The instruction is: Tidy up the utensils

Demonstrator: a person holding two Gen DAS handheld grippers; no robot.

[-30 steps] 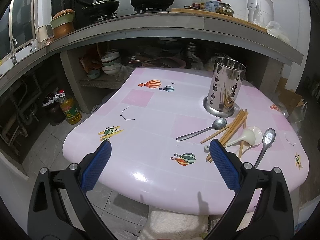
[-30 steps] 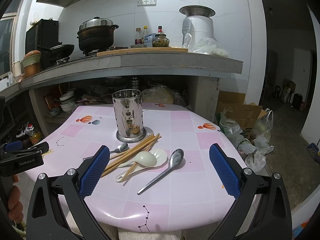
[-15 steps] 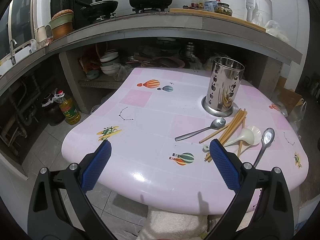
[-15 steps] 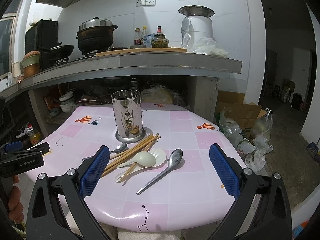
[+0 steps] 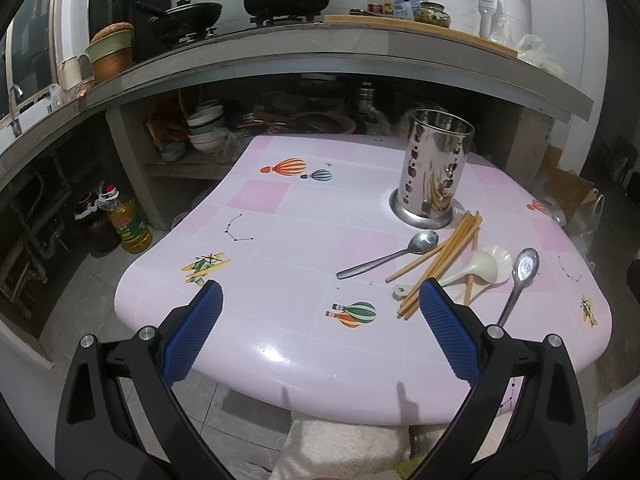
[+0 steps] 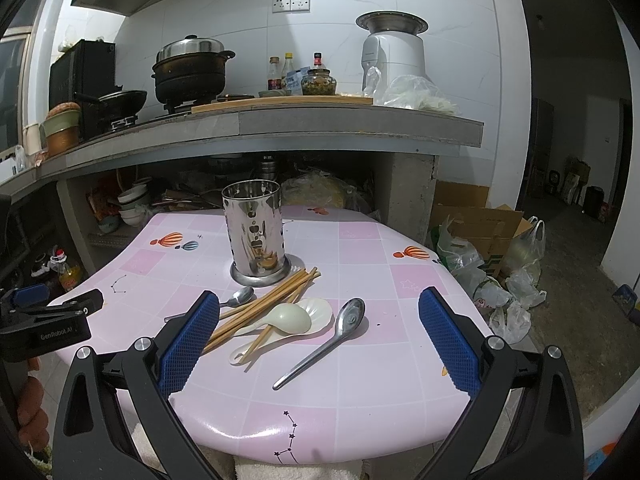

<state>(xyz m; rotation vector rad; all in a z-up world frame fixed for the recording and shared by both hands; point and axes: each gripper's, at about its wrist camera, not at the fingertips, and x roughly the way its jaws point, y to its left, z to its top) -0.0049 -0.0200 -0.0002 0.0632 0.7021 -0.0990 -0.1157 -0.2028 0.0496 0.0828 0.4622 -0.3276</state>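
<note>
We held our left gripper (image 5: 318,300) and right gripper (image 6: 318,312) wide and empty. The chopsticks (image 6: 264,306), metal spoons (image 6: 336,332) and white ladles (image 6: 288,318) lay heaped at five o'clock of the holder (image 6: 256,236). Pinching one chopstick risked dragging crossed neighbours, we judged.

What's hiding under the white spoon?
Wooden chopsticks run under the white spoon, and a second white spoon lies beneath its bowl. The pink table right under them is covered, so anything smaller there can't be seen.
</note>
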